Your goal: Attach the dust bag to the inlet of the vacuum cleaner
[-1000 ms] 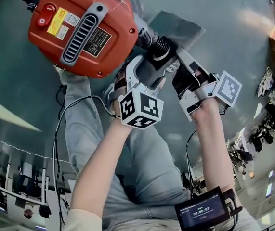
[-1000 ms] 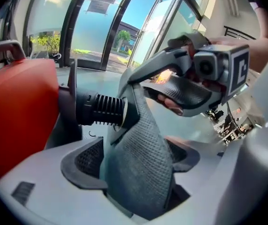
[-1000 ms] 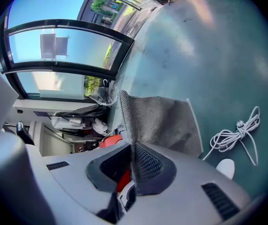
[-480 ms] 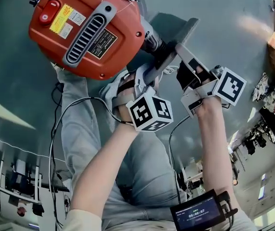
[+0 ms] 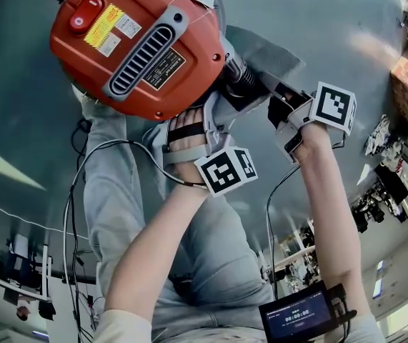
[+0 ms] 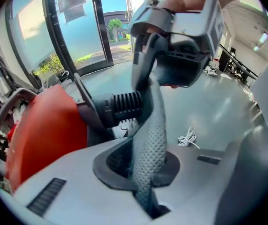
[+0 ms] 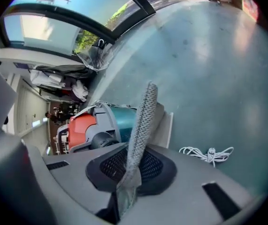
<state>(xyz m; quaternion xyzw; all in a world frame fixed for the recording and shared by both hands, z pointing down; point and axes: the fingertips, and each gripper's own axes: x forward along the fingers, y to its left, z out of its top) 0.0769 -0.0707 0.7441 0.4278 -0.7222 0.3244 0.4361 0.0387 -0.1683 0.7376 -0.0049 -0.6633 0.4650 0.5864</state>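
Tilted flatter, dust bag (image 5: 264, 48) (grey, dimpled) seems folded.

Vacuum labels (image 5: 164, 68) illegible, wrist display (image 5: 300, 314) blurred

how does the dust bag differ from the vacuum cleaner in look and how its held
The vacuum cleaner is a big, hard, red body; the dust bag is thin, limp, grey dimpled fabric. No gripper holds the vacuum cleaner; the left gripper pinches the dust bag, which also runs between the right gripper's opening jaws. Both meet near the black ribbed inlet.
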